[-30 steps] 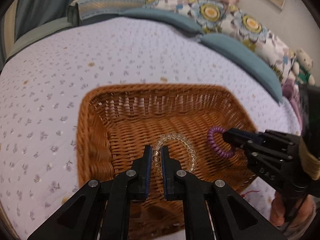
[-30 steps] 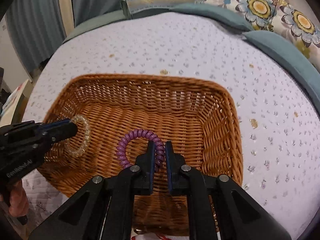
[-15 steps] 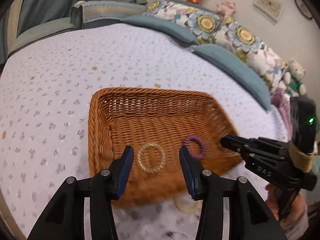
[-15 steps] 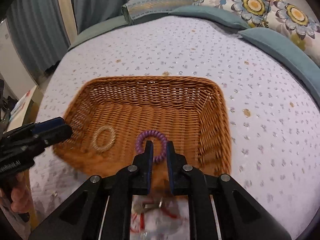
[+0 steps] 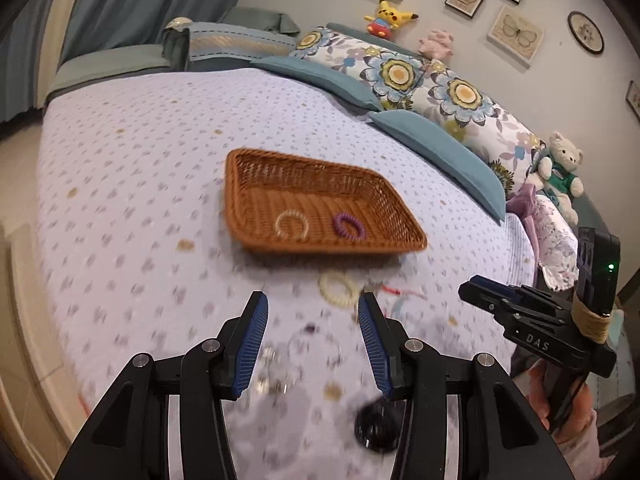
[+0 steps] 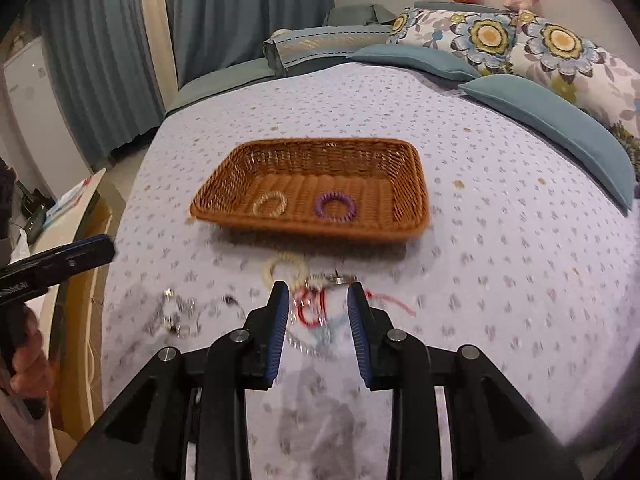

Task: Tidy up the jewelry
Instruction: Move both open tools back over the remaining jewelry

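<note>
A brown wicker basket [image 5: 400,242] [image 6: 414,184] sits on the bed. In it lie a clear beaded bracelet [image 5: 291,224] [image 6: 271,203] and a purple coil band [image 5: 349,225] [image 6: 335,206]. In front of the basket lie a cream coil band [image 5: 339,289] [image 6: 285,269], a red string bracelet [image 6: 314,308], silver chains [image 6: 178,314] [image 5: 276,372] and a dark round piece [image 5: 376,424], all blurred. My left gripper [image 5: 312,336] is open and empty above the loose pieces. My right gripper [image 6: 318,324] is open and empty above the red string.
The bed has a lilac dotted cover [image 6: 500,264]. Blue and floral pillows [image 5: 436,96] and soft toys [image 5: 558,172] line the far side. A side table [image 6: 68,216] stands left of the bed, by the curtains [image 6: 100,40].
Both grippers let go of their bands in the basket, opened, and pulled back and up from it. They now hang over the loose jewelry in front of the basket.
</note>
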The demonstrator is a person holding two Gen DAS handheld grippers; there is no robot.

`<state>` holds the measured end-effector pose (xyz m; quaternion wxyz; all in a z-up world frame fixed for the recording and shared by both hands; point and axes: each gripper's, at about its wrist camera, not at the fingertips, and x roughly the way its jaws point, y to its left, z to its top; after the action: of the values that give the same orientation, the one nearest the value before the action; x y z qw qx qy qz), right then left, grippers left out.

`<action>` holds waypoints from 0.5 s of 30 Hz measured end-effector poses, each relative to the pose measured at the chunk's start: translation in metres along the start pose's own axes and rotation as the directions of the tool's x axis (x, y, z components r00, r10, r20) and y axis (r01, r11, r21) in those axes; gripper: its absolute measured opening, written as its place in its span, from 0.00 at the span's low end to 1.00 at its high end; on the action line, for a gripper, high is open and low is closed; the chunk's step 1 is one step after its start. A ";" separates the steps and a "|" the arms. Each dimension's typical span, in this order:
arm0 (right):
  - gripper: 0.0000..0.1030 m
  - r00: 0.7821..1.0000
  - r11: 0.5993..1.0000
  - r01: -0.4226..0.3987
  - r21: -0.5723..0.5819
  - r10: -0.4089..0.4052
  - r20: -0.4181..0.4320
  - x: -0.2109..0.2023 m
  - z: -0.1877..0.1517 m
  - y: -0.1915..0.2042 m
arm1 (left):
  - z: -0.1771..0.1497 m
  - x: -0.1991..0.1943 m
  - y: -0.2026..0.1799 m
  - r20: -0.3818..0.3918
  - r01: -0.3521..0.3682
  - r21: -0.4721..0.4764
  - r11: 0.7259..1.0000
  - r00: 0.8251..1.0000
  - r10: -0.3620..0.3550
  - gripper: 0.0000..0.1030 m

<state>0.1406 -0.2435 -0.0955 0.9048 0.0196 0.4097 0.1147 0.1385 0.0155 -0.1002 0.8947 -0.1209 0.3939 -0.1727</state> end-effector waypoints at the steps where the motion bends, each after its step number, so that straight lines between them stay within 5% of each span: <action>1: 0.32 1.000 1.000 -0.002 0.010 0.002 -0.002 -0.001 -0.005 -0.001 | -0.004 -0.004 0.001 -0.002 -0.002 -0.003 1.000 1.000 0.002 0.47; 15: 0.32 0.997 0.995 -0.029 0.093 0.035 -0.065 0.028 -0.045 -0.021 | -0.073 -0.009 0.067 -0.061 -0.026 -0.177 0.984 0.998 0.015 0.47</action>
<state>0.1290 -0.2599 -0.1488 0.8868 0.0640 0.4441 0.1106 0.0925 0.0742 -0.1659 0.8699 -0.1911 0.4354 -0.1312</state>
